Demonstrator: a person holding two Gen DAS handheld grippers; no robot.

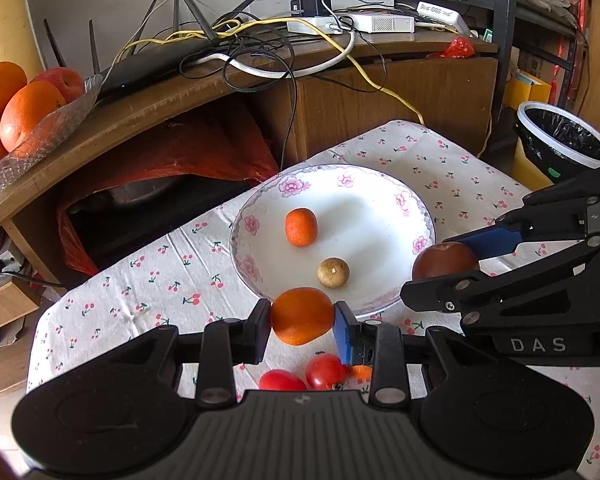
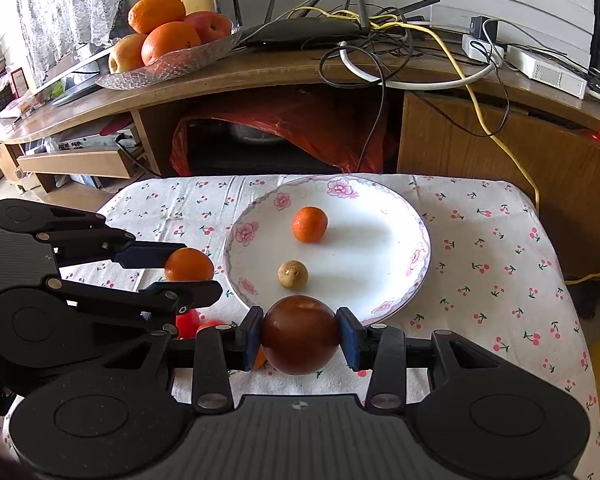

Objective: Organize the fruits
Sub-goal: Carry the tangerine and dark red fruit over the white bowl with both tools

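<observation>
Plate: your floral-rimmed white plate on the cherry-print tablecloth holds a small mandarin and a tan longan, apart from each other.
Left gripper: you have it clenched on an orange kumquat, just short of the plate's near rim.
Right gripper: you grip a dark red-brown jujube at the near rim.
Loose on the cloth: two cherry tomatoes and an orange piece, beneath your left gripper.
Behind: a glass dish of oranges and apples on the wooden desk, among tangled cables.

Open plate right half; small orange, brown ball left-centre.
</observation>
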